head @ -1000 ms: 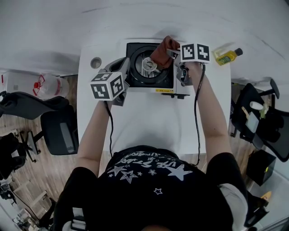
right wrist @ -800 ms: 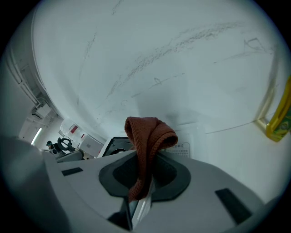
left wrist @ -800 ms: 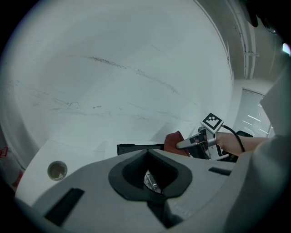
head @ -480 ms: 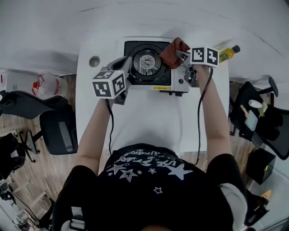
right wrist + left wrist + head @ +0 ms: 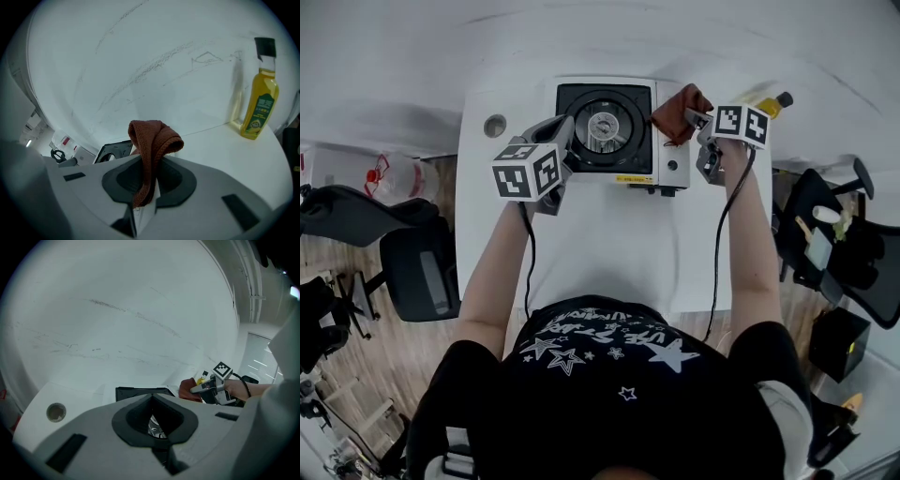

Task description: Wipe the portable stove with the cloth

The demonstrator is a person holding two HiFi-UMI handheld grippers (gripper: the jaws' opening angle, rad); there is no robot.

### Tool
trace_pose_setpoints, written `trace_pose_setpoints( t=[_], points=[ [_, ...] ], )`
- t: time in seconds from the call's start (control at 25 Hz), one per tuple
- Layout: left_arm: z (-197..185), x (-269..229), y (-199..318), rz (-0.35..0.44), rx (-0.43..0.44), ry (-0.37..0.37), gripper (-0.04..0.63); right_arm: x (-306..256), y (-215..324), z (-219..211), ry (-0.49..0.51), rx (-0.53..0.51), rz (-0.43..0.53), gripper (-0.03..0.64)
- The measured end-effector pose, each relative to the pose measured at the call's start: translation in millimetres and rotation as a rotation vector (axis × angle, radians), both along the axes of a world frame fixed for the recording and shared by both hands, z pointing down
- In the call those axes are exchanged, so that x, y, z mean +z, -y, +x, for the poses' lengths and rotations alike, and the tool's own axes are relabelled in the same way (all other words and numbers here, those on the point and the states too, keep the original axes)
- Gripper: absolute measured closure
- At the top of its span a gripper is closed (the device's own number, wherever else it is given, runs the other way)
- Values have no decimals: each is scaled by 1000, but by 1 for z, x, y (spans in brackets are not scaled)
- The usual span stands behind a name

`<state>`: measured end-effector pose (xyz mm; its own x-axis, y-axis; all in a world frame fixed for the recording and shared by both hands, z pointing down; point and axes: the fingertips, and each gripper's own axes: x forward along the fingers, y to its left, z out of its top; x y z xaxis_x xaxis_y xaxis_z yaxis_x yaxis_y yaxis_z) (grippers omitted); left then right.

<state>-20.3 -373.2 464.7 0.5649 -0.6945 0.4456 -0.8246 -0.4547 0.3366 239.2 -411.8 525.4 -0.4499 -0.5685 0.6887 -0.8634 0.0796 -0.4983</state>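
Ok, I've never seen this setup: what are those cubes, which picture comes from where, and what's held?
There is no robot arm: a person at a white table holds a two-jaw gripper in each hand. The marker cubes are part of those grippers. The head view looks steeply down from a camera on the person's head; the other two views come from cameras riding on each gripper, looking along its jaws. On the table are a portable stove, a yellow bottle at the far right, and a round hole at the far left. The right gripper is shut on a brown cloth, held at the stove's right end. The left gripper sits at the stove's left edge, jaws together with nothing between them.
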Motion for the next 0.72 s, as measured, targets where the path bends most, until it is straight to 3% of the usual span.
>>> trace_pose_setpoints(
  t=[0.4,0.72],
  points=[
    [-10,-8,-7,9,-13,-20,588,-32,-8,5,-5,23,51,560],
    [-35,-22,-17,34,-52,-42,588,-83,-21,-46,12,-97,136,559]
  ],
)
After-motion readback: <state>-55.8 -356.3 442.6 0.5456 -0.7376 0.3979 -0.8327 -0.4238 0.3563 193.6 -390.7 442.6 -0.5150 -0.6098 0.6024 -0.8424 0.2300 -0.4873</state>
